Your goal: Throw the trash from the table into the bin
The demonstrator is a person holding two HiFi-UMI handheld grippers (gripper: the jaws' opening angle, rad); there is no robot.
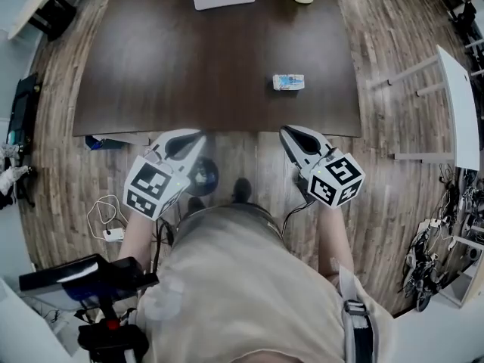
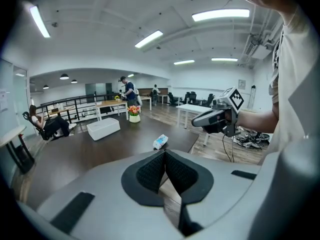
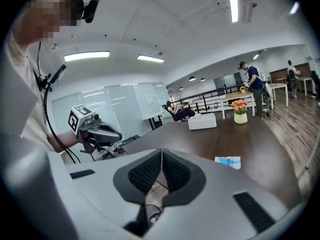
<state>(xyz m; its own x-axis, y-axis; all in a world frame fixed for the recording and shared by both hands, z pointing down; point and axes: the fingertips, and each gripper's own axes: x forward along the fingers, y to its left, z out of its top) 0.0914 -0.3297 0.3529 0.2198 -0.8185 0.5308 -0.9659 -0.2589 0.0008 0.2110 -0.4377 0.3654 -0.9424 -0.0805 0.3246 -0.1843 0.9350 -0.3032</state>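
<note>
Reaching in from the near edge with my left gripper point(image 1: 184, 143) and right gripper point(image 1: 294, 138) both pinched shut and empty, I risk shoving the small packet point(image 1: 288, 82), lying right of centre on the table point(image 1: 174, 74), instead of gripping it

Beige shirt point(image 1: 227, 278) worn; grey-white left gripper point(image 1: 198, 136) and right gripper point(image 1: 287, 132) bear black-and-white marker cubes point(image 1: 155, 187).

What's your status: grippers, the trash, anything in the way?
Both shut and empty: left gripper, right gripper, short of the table. Blue-white packet lies flat on it, untouched. Nothing stands between grippers and packet.
</note>
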